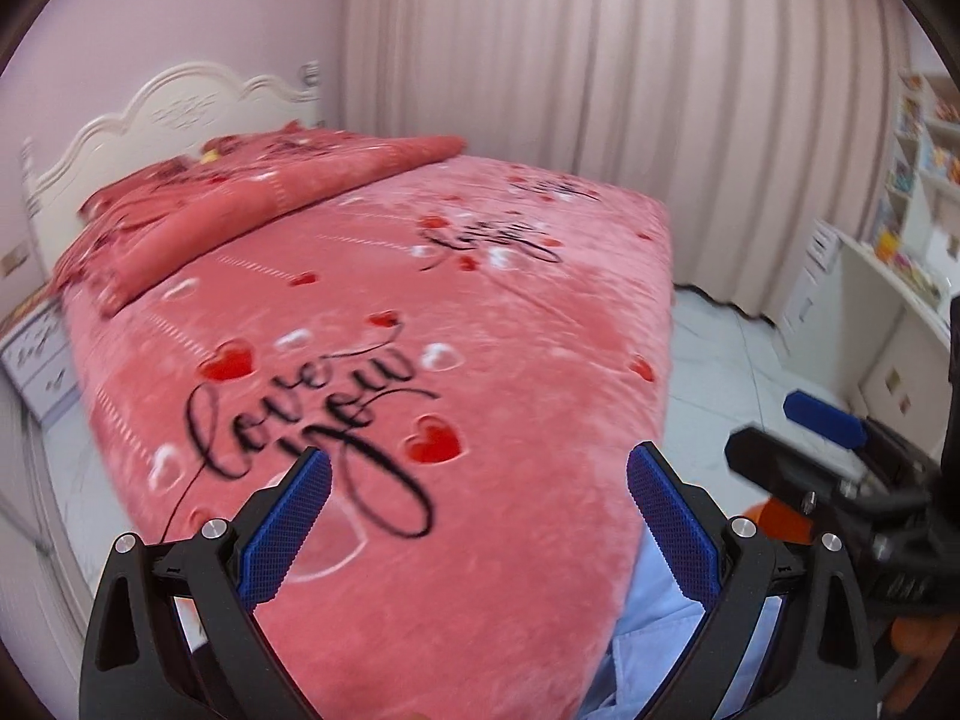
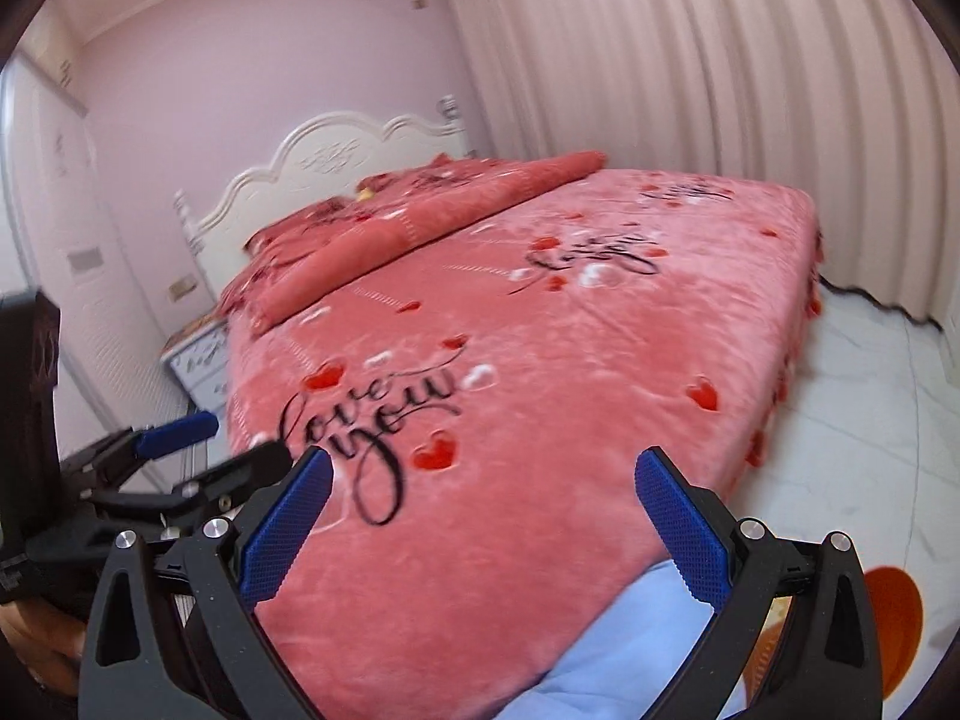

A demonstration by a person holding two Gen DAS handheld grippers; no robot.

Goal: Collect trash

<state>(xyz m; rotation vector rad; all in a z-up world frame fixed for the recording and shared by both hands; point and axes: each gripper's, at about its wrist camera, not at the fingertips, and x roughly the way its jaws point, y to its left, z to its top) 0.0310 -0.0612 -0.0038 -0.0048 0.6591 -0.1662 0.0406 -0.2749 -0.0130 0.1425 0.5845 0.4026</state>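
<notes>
Both grippers' fingers spread wide, empty, above pink heart-print bedspread [image 1: 480, 330]

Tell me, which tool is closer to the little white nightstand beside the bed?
Left. The left tool hangs over the bed's near corner on the nightstand side. The right tool sits further over, toward the open floor.

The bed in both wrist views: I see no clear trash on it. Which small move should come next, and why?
Probably bring both grippers toward the headboard. The left gripper and right gripper are open and hold nothing, the near pink bedspread looks bare, and only a small yellow thing, too blurred to identify, lies by the pillows.
</notes>
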